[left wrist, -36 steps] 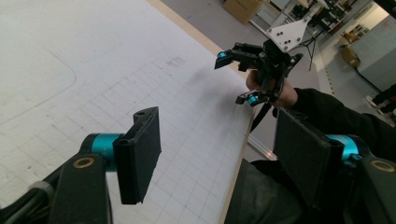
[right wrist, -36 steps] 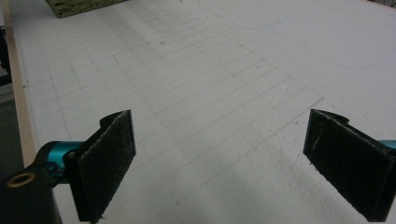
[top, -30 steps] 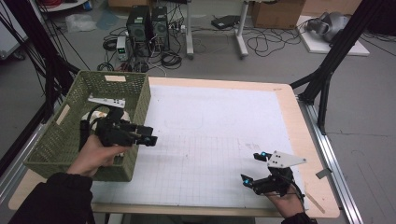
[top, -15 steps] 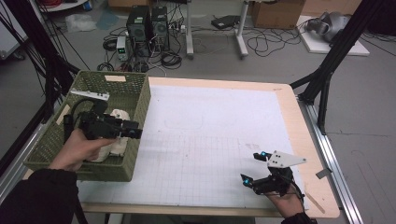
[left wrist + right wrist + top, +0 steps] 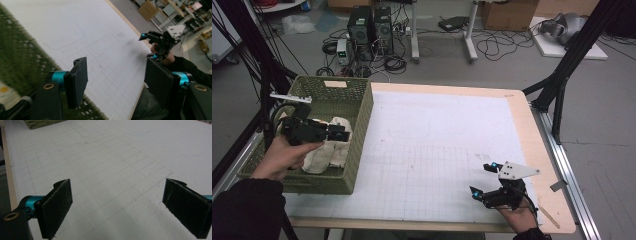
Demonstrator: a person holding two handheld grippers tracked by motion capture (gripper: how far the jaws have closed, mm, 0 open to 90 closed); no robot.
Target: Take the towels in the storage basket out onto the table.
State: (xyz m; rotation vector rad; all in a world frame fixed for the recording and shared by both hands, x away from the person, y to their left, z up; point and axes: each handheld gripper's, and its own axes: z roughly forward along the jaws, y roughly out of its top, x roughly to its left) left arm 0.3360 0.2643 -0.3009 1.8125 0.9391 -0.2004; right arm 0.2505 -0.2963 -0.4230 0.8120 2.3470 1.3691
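Left gripper (image 5: 343, 133) over basket, jaws spread, nothing between them.
You are holding it above the pale cloth bundle (image 5: 328, 150) lying inside the green basket (image 5: 360, 114) at the worktop's (image 5: 437, 135) left edge. Your right gripper (image 5: 484, 181) is idling near the front right, jaws released; its own view adds bare gridded mat.

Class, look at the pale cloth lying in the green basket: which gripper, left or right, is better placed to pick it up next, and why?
Left. The left gripper hangs open inside the green basket, right above the pale cloth. The right gripper, also open, sits at the table's near right corner, far from the basket.
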